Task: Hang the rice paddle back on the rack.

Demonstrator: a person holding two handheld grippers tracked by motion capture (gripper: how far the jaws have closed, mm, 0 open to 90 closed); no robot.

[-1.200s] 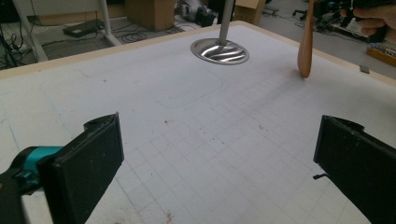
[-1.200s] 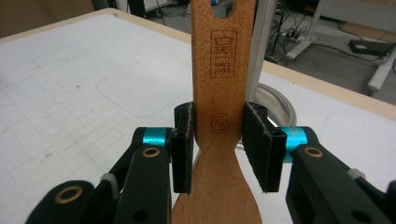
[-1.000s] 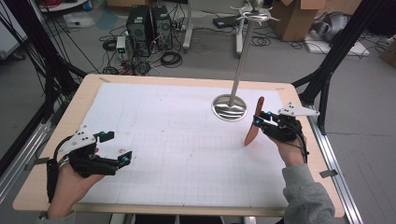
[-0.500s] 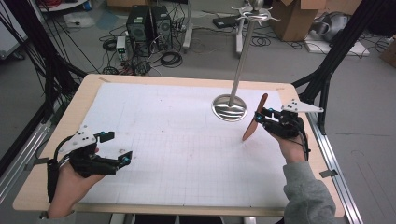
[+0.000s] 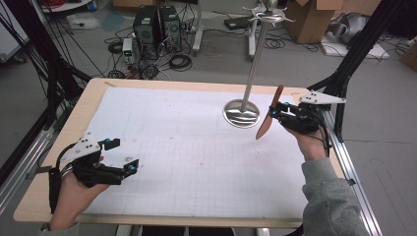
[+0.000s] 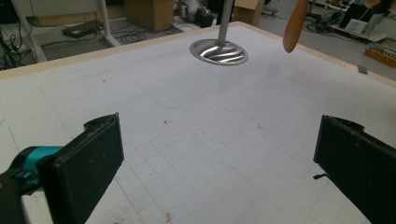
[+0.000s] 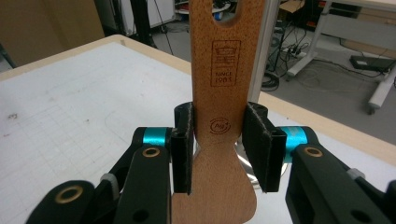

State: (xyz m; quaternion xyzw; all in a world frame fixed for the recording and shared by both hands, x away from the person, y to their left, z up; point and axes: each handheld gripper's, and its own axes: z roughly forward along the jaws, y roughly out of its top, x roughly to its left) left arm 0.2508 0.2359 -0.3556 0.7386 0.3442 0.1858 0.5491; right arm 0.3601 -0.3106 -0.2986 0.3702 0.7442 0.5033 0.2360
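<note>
1. Evidently, the right gripper (image 5: 278,112) is clamping a wooden spatula (image 5: 269,114) aloft near the table's (image 5: 147,88) right edge, beside the metal stand (image 5: 244,105).
2. Next, hanging its handle hole (image 7: 229,9) on a top hook (image 5: 284,18) is calling for lifting higher.
3. Meanwhile, the left gripper (image 5: 123,156) is resting near-left, jaws apart, holding nothing.

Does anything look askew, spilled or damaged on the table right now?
Nothing stands out. The wooden spatula is clamped squarely in the right gripper, clear of the mat, near the metal stand, which is upright. The left gripper is open and holds nothing. The mat has only faint smudges.
</note>
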